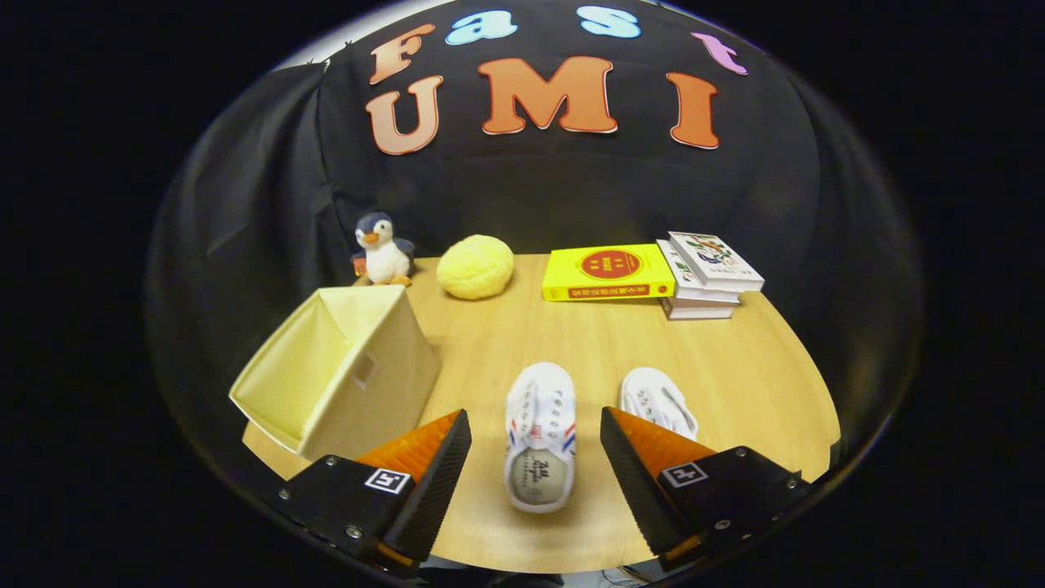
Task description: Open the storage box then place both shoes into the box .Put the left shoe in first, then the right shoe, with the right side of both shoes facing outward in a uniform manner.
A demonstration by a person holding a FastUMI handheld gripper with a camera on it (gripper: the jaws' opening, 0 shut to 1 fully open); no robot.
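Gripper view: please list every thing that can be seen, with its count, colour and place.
storage box: 1, cream, lying on its side at the table's left, left of the fingers
shoes: 2, white; one between the fingers, one partly behind the right finger
penguin toy: 1, black and white, behind the box
round plush: 1, yellow, beside the penguin
yellow book: 1, far side, lying flat
book stack: about 3, white covers, right of the yellow book
table: 1, light wood
gripper: 1, open, holding nothing
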